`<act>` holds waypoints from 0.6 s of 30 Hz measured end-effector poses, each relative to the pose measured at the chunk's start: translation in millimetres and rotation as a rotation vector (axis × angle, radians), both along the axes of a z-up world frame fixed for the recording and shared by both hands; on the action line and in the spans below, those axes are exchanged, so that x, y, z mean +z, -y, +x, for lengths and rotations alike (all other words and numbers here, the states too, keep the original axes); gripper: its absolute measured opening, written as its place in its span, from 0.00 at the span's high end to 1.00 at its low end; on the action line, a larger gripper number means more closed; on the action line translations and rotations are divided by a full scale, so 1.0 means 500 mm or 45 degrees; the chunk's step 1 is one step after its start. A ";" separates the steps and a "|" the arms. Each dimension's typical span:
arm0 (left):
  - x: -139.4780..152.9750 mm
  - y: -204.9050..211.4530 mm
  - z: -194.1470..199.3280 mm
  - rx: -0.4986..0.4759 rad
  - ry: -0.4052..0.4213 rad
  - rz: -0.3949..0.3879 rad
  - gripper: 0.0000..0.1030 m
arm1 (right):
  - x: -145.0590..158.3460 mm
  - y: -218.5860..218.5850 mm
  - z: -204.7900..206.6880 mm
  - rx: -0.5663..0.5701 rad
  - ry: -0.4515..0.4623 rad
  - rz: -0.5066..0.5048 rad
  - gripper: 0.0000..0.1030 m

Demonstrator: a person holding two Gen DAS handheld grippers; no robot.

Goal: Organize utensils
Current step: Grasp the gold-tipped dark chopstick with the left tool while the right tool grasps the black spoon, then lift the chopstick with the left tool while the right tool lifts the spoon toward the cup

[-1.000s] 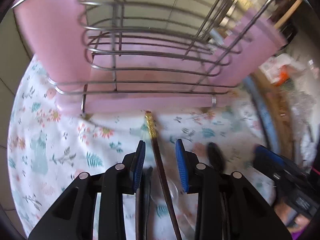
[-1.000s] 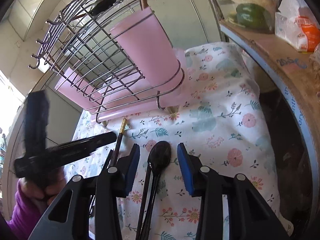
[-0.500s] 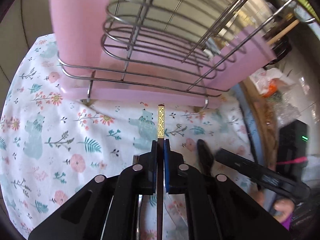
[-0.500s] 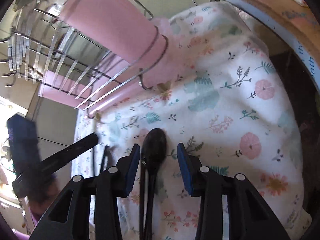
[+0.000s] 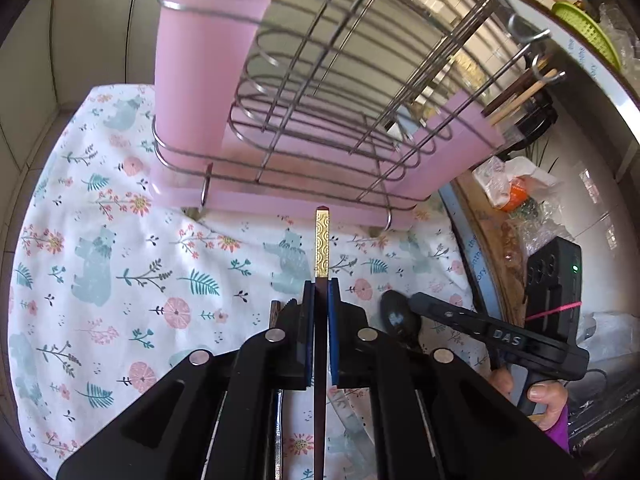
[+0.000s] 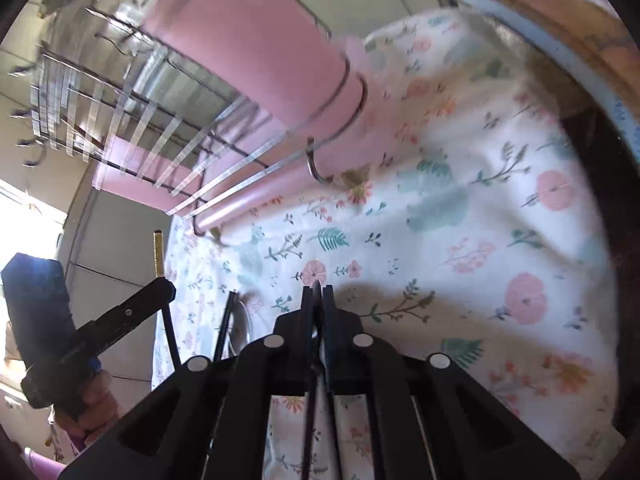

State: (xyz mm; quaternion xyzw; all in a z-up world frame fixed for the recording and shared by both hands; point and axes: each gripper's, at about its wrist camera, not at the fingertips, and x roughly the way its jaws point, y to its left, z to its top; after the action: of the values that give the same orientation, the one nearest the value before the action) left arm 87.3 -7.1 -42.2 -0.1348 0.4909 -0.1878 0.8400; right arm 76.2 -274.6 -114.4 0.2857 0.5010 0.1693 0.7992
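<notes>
My left gripper (image 5: 320, 294) is shut on a dark chopstick (image 5: 322, 240). Its gold patterned end sticks out ahead, lifted off the cloth and pointing at the base of the wire rack (image 5: 320, 120). A pink cup (image 5: 208, 72) with a wooden stick in it stands in the rack's left end, and a second pink holder (image 5: 452, 148) sits at the right end. My right gripper (image 6: 317, 292) is shut on a black spoon (image 6: 316, 290), seen edge-on between the pads. From the left wrist view the spoon's bowl (image 5: 396, 316) lies low over the cloth.
A floral cloth (image 5: 120, 264) covers the counter. More utensils lie on it near the grippers: a metal spoon (image 6: 242, 320) and thin dark sticks (image 6: 224, 328). A wooden board (image 5: 488, 240) with plastic bags (image 5: 512, 188) borders the right side. The rack has hooks on top.
My left gripper closed on the chopstick and lifted it while swinging left along the rack. My right gripper, open around the black spoon half a second ago, has now shut on it.
</notes>
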 end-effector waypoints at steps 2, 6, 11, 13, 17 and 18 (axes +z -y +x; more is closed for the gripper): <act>0.005 -0.008 -0.006 -0.001 0.015 -0.002 0.95 | 0.011 0.021 -0.009 -0.066 0.038 0.003 0.99; 0.011 -0.006 -0.014 -0.007 0.031 -0.005 0.95 | 0.015 0.066 -0.020 -0.218 0.074 -0.026 0.99; 0.002 0.008 -0.017 -0.017 0.028 0.003 0.95 | -0.025 0.091 -0.010 -0.234 -0.057 -0.009 0.91; -0.001 0.008 -0.015 -0.016 0.021 0.006 0.95 | -0.030 0.084 -0.007 -0.196 -0.078 -0.024 0.91; -0.010 0.015 -0.012 -0.013 0.010 0.008 0.95 | -0.025 0.055 -0.010 -0.159 -0.028 -0.147 0.92; -0.010 0.012 -0.014 -0.015 0.010 0.009 0.95 | -0.024 0.055 -0.008 -0.165 -0.017 -0.172 0.94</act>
State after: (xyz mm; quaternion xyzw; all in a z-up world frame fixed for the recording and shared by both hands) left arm 80.4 -13.0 -47.2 -0.1283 0.4891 -0.1914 0.8413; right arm 72.1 -302.0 -126.1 0.2641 0.4971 0.0813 0.8225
